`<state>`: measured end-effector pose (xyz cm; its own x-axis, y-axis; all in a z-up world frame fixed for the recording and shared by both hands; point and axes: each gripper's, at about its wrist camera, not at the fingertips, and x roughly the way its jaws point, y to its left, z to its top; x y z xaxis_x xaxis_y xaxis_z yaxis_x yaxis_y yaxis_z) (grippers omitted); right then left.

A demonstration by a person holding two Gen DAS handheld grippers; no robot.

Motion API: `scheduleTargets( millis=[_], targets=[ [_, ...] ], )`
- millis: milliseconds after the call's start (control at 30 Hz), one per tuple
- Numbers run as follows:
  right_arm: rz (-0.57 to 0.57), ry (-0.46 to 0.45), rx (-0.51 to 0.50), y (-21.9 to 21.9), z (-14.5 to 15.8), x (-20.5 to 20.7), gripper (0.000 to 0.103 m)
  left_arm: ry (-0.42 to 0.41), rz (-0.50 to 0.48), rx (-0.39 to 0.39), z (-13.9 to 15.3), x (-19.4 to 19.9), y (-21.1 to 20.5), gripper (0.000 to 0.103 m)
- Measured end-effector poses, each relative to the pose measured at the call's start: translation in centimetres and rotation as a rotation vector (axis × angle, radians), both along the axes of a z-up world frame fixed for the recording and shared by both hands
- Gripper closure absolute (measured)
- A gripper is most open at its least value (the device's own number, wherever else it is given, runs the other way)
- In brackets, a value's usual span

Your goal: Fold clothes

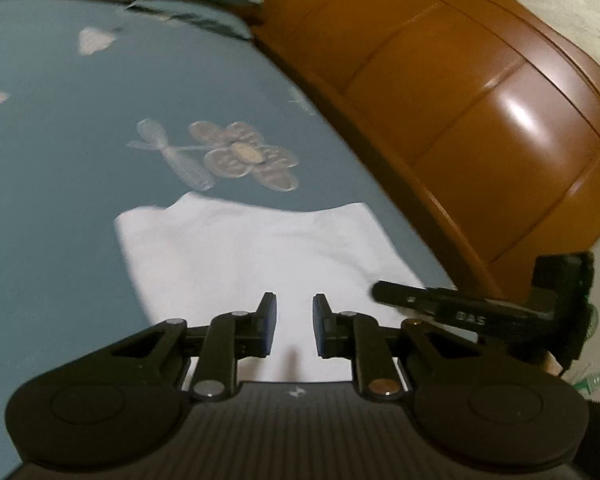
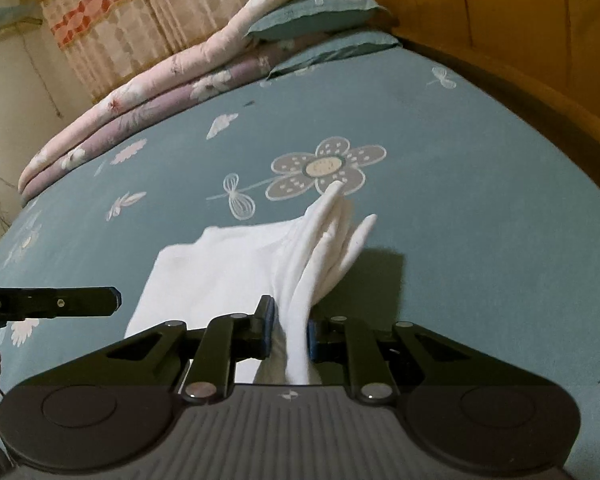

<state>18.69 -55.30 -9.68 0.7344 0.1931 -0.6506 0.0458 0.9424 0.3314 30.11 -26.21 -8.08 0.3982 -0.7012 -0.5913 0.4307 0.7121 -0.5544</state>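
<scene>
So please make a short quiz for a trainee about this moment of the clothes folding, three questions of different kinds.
1. True or false: the right gripper is shut on a bunched part of the white garment.
2. Multiple choice: what lies between the pads of the left gripper? A) a pillow B) a fold of blanket C) nothing pinched, only the white garment lying below.
3. Fill in: the garment lies on a blue bedsheet printed with ____.

Key: 1 true; 2 C; 3 flowers.
</scene>
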Motion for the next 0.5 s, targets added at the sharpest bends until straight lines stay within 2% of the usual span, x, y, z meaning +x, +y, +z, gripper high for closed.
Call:
scheduleTargets(
  millis=[67,200,300,433,500],
  targets=[
    [0.001,0.005,0.013,-0.3,-0.6,-0.2,0.083,0.028,0.027,0.004,-0.6,0.2,1.0,0.077],
    [-0.011,0.020,0.090,-1.3,-1.9,-0.8,0.071,0.107,0.064,-0.016,-1.9,0.5,3.1,0.058],
    [-0.024,0.027,0.160,-2.2,-2.9,-1.3,0.057,0.144,0.090,-0.018,-3.0,0.5,3.9,0.055],
    [-0.047,0.037,0.235,-3.4,-4.0,-2.4,0.038,0.223,0.096,-0.070,-5.0,0.5,4.5,0.050],
    [-0.060,0.037,0.298,-4.2,-4.8,-2.9,0.038,0.254,0.086,-0.084,-5.9,0.6,4.2,0.049]
  ],
)
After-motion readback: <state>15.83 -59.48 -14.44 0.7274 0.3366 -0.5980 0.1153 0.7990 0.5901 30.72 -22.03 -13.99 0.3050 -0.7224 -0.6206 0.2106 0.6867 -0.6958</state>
